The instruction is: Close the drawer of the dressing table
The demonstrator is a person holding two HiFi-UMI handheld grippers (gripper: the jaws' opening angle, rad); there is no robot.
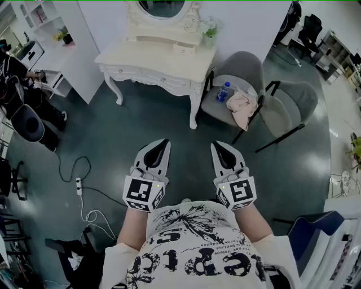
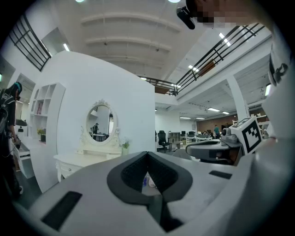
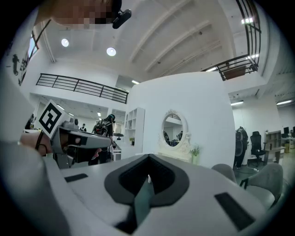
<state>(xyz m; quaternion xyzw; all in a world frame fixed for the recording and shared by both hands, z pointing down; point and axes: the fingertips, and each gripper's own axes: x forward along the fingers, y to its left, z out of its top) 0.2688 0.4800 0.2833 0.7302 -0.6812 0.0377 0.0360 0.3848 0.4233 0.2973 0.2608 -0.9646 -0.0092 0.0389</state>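
Observation:
The white dressing table (image 1: 152,59) with its oval mirror (image 1: 162,7) stands against the wall at the top of the head view. A small drawer (image 1: 184,48) in the tier under the mirror seems to stick out a little. My left gripper (image 1: 163,142) and right gripper (image 1: 217,144) hover side by side close to my body, well short of the table. Both are shut with nothing between the jaws. The left gripper view has the table (image 2: 73,161) beyond the left gripper (image 2: 147,154). In the right gripper view the mirror (image 3: 174,131) lies past the right gripper (image 3: 148,157).
A grey chair (image 1: 240,70) to the right of the table carries a blue bottle (image 1: 224,91) and a pinkish cloth (image 1: 242,107); a second chair (image 1: 293,104) stands beside it. A power strip with cable (image 1: 79,186) lies on the floor at left. A person (image 1: 17,84) sits far left.

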